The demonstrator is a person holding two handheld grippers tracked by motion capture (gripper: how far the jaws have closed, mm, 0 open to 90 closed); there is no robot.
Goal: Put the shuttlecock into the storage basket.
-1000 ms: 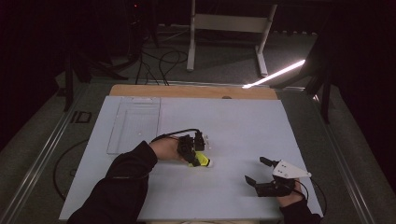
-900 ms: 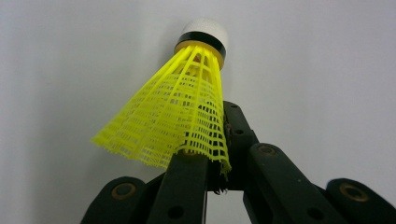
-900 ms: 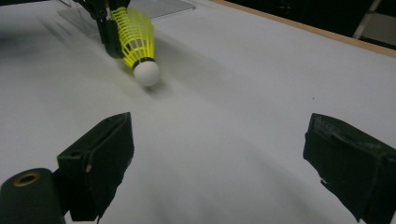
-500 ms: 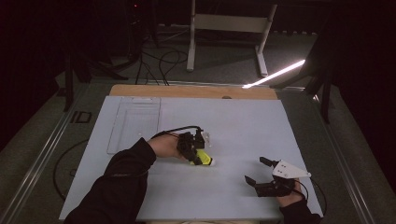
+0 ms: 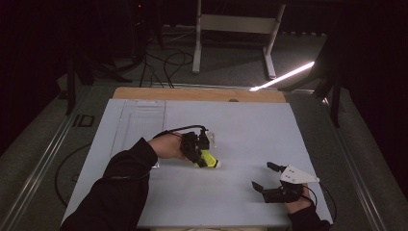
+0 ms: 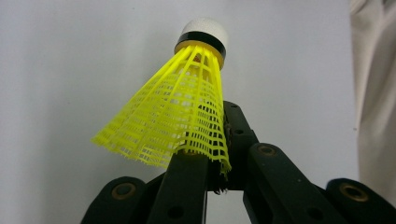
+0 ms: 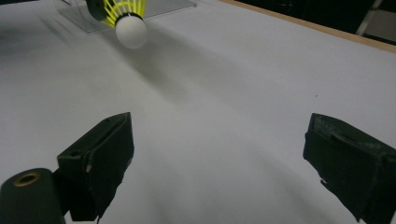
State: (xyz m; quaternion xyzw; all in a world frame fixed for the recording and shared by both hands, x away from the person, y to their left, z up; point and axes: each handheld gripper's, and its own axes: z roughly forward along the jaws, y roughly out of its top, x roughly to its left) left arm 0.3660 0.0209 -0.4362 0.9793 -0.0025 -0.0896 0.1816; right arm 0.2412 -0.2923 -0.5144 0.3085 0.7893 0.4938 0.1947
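the right gripper (image 5: 269, 179) lay nearest, jaws spread wide and empty, on the white table (image 5: 240, 207). farther off, mid-table, the left gripper (image 5: 199, 151) pinched the skirt of a yellow shuttlecock (image 6: 182, 112), cork tip outward.

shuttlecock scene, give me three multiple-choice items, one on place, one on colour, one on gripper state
1. Where is the shuttlecock?
A. lying in the clear tray
B. between the jaws of the left gripper
C. under the right gripper

2. What colour is its skirt?
A. yellow
B. white
C. red

3. How do the jaws of the right gripper stand?
A. shut on the shuttlecock
B. shut on nothing
C. open with nothing between them

Answers:
1 B, the left gripper view shows the black jaws pinching the skirt's edge.
2 A, the mesh skirt is bright yellow below a white cap.
3 C, the right gripper view shows the jaws wide apart over bare white table.
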